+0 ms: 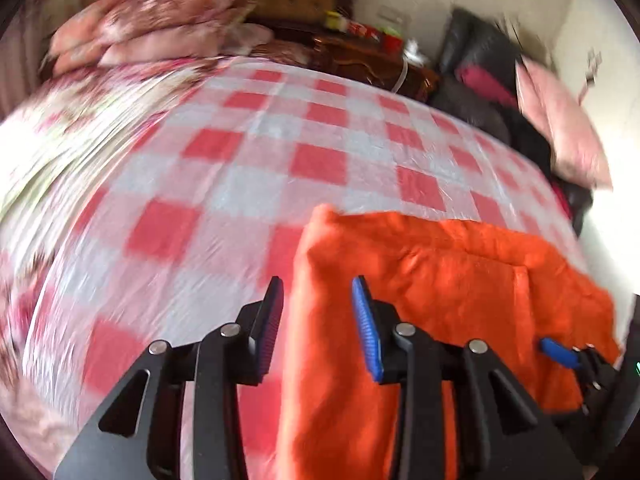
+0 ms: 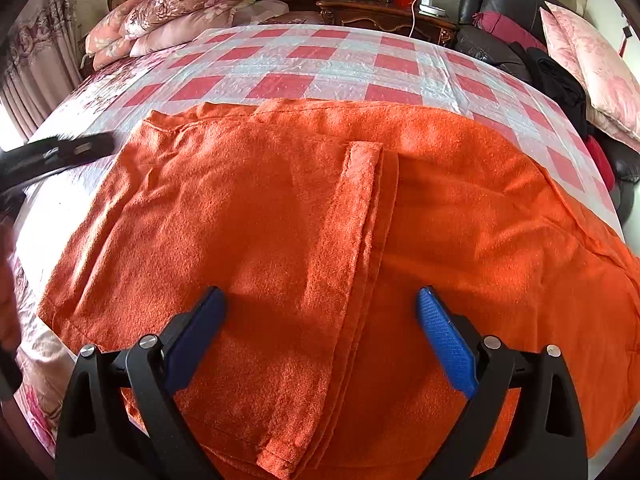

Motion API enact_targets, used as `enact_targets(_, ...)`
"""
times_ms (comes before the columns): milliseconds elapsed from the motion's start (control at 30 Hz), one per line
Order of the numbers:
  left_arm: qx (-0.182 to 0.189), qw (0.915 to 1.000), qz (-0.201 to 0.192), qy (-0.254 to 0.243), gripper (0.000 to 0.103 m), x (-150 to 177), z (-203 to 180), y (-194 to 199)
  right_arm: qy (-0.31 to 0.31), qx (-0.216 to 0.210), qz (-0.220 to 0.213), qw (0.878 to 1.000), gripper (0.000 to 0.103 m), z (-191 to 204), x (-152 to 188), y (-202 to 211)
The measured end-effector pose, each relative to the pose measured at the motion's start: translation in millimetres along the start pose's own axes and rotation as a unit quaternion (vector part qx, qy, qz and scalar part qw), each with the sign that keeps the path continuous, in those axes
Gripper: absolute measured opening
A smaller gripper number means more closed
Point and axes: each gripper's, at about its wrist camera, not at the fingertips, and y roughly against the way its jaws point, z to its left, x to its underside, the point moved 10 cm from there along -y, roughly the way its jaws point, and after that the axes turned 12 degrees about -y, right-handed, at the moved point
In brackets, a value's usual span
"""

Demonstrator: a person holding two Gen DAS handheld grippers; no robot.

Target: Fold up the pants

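Observation:
Orange pants (image 2: 280, 208) lie spread and partly folded on the red-and-white checked bed cover (image 2: 312, 60), with a folded leg edge running down the middle. My right gripper (image 2: 322, 300) is open just above the pants, straddling that fold, holding nothing. My left gripper (image 1: 318, 292) is open over the pants' left edge (image 1: 400, 272), one finger over the cover, one over the cloth; this view is motion-blurred. The left gripper also shows in the right wrist view (image 2: 60, 152) at the far left. The right gripper's fingertips (image 1: 560, 354) show at the lower right of the left wrist view.
Floral pillows and quilts (image 2: 180, 4) are piled at the bed's head. A dark wooden nightstand (image 2: 380, 12) with small items stands behind. A black sofa (image 2: 500, 20) with pink cushions (image 2: 592, 64) and dark clothes lines the right side. Curtains hang at the left.

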Motion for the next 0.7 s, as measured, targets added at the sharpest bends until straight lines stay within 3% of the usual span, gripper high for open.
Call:
enact_targets(267,0.087,0.9935,0.004,0.074,0.034,78.6,11.0,43.4,0.002,0.007,0.012,1.000,0.092,-0.9,-5.1,5.9)
enact_targets(433,0.076,0.9961,0.014,0.042,0.034,94.6,-0.9,42.0,0.031,0.008,-0.040,0.999,0.092,19.6,-28.1,26.4)
enact_targets(700,0.008,0.9971,0.007,-0.075,0.034,104.3,-18.2,42.5,0.046,0.043,-0.019,0.998,0.092,25.1,-33.0,2.1)
